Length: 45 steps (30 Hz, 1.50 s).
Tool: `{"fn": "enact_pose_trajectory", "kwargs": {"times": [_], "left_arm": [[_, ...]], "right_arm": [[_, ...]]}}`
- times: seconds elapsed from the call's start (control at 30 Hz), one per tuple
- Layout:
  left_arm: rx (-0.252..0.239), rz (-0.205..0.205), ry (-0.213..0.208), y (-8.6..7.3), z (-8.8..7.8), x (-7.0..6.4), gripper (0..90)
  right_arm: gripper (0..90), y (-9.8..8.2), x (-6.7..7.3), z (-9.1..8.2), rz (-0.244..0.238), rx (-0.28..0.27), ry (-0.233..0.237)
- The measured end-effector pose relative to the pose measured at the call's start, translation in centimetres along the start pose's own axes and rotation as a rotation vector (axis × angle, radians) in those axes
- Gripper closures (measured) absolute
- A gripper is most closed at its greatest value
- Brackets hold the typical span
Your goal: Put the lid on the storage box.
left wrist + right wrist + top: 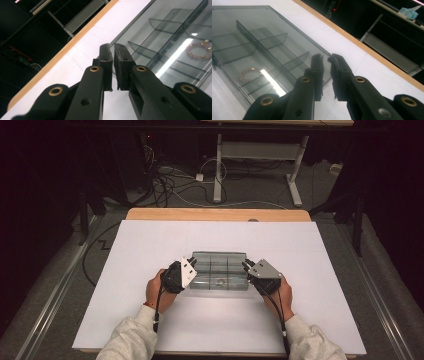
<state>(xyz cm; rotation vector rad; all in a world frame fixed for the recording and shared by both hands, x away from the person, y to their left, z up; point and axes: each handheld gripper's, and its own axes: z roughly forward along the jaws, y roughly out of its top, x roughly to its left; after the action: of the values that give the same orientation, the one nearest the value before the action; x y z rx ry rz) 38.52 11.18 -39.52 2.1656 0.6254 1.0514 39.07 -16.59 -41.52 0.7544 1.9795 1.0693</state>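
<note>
2 hand-held grippers flank a clear divided box (219, 270) sitting mid-table on the white table (150, 320). Left hand-held gripper (191, 263) is at the box's left end, right hand-held gripper (247, 266) at its right end, each just beside a far corner of the box.

Left gripper view: the jaws of the left hand-held gripper (114, 51) stand nearly closed with a thin gap, tips at the box's edge (130, 32); whether the wall sits in that gap I cannot tell, nothing looks clamped. Right gripper view: the jaws of the right hand-held gripper (326, 58) are a narrow slit apart, tips right at the box corner (327, 53); looks like no firm pinch, pads not clearly pressing.

Inside the box: thin partitions making 6 or so compartments, plus 1 beaded bracelet (249, 74) in a near-side compartment, roughly central along the box.

Judged step: getting hold of the box ends, or letting them go. To do it well: seat each pad pair squarely over the thin wall, not the corner tip; close both sides evenly; keep the box level so the bracelet stays in its compartment; avoid twisting, since clear plastic is slick and may slip.

Writing: 0 readable labels, brands or text on the box, grippers or table.
</note>
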Motion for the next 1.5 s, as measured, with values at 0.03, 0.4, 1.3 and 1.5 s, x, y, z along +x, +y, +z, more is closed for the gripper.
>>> {"fn": "enact_pose_trajectory", "kwargs": {"times": [0.03,0.4,1.3,1.5], "left_arm": [[-0.008,-0.006,-0.005,0.0,-0.1,0.1,82.8],[-0.044,-0.033,-0.031,0.2,-0.7,0.6,64.9],[-0.033,-0.051,-0.051,0.2,-0.6,0.7,20.2],[-0.038,-0.049,-0.081,-0.1,-0.9,1.1,20.1]], "right_arm": [[79.0,0.1,-0.1,-0.1,0.002,-0.003,0.001],[57.5,0.4,-1.1,-1.1,0.028,-0.047,0.026],[26.0,0.3,-1.4,-1.0,0.057,-0.061,0.044],[21.9,0.4,-1.4,-1.3,0.048,-0.065,0.072]]}}
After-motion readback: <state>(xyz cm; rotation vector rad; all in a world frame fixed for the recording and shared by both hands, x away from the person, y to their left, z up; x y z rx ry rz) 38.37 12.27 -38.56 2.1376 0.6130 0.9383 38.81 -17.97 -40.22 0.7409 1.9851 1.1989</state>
